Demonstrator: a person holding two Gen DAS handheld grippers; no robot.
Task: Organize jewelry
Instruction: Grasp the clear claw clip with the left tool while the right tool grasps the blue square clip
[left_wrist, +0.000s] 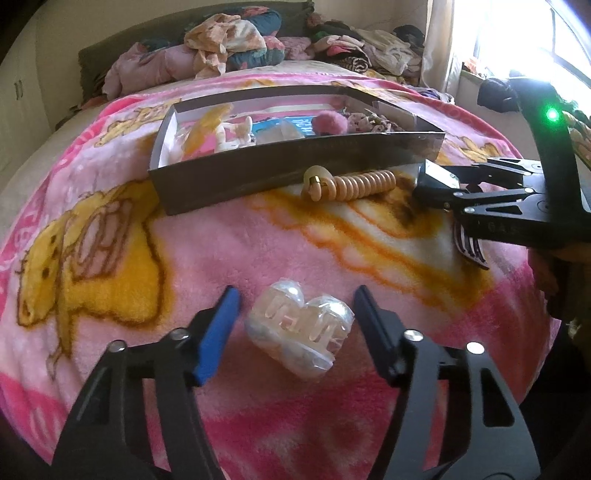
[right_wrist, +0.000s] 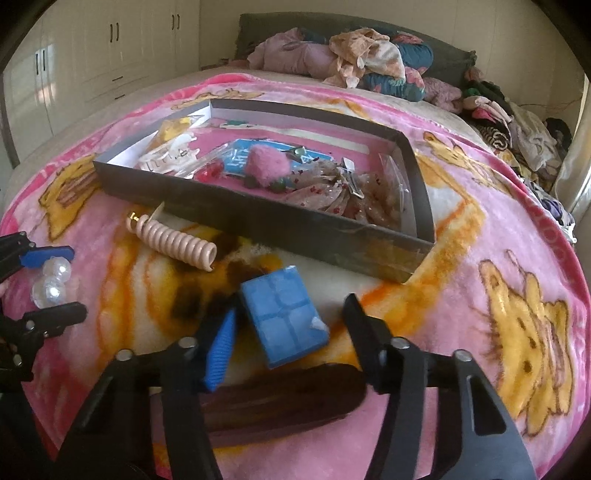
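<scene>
Two pickups lined up at once on the bed, on a pink cartoon blanket (left_wrist: 229, 243); grey cardboard box (left_wrist: 258, 173) of hair bits and trinkets sitting further back.

Left gripper (left_wrist: 295, 325): fingers partway apart and straddling a clear plastic claw clip (left_wrist: 301, 332); small gap visible on both sides, so bracketing it but not pressing, nothing held; clip dead centre between the fingers, its long axis running diagonally away from the camera, roughly in line with the reach; good for a squeeze across the narrow width.

Right gripper (right_wrist: 288, 332): also half open; blue ribbed finger (right_wrist: 221, 350) looks right up against the left edge of a blue block (right_wrist: 284, 314) with a four-pane pattern, other finger clearly off to the right with a gap; so not clamped yet; block lies tilted, long axis slanting from upper left to lower right.

Peach spiral hair tie (right_wrist: 173, 240) loose just in front of the box, between the two grippers; dark brown oblong thing (right_wrist: 280, 402) under the right gripper, hard to identify.

Probably just a final close on each, then a lift toward the box.
</scene>
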